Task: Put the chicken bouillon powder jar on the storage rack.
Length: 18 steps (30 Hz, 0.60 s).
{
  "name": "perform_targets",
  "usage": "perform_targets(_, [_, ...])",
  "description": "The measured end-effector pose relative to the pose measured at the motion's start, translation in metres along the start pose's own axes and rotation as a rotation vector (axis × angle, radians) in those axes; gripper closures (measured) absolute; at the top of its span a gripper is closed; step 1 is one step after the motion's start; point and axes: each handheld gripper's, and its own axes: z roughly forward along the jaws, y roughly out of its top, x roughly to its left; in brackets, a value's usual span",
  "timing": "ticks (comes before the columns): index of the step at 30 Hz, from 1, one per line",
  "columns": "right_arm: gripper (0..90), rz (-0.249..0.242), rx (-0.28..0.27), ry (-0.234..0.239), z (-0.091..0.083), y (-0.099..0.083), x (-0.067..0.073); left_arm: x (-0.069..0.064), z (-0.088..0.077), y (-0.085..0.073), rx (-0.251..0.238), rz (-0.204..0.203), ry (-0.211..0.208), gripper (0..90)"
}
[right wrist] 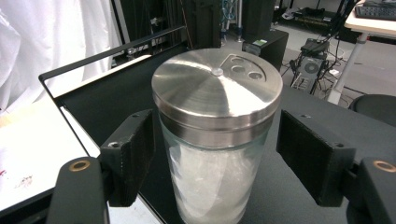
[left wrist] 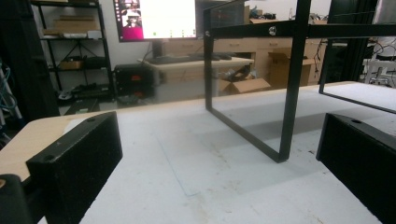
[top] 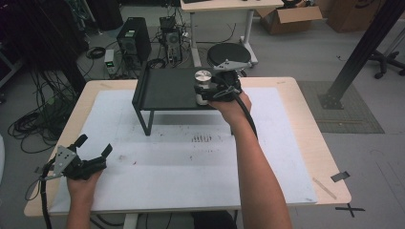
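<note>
Glass shaker jar with a brushed steel perforated lid (right wrist: pixel 216 135) stands upright on the black metal raised shelf (top: pixel 162 90), at its front right corner. Right tool (top: pixel 215 90) brackets the jar, jaws apart, a gap visible each side. Left tool (top: pixel 93 145), released and empty, rests low over the white-covered table (top: pixel 191 162).

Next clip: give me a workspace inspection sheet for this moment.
Surface: wooden table with a white mat, lightly stained.
Job's things: glass shaker with a steel lid, upright on the black shelf.
Clutter: nothing seen.
Grippers: right gripper open, jaws either side of the shaker with a gap at each; left gripper open over the mat, holding nothing.
Cables: one trails from each gripper; loose coils on the floor.
Surroundings: computer tower, cardboard box, stool.
</note>
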Motion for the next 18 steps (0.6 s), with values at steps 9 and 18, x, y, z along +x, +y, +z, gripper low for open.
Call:
perform_targets(9, [22.6,0.001,-0.015,-0.005,-0.006,-0.002,0.001,0.0,0.0,0.0,0.0,0.001,0.0,0.7])
perform_targets(18, [19.5,-0.006,-0.028,-0.009,-0.013,-0.008,0.003,0.0,0.0,0.0,0.0,-0.001,0.0,0.7])
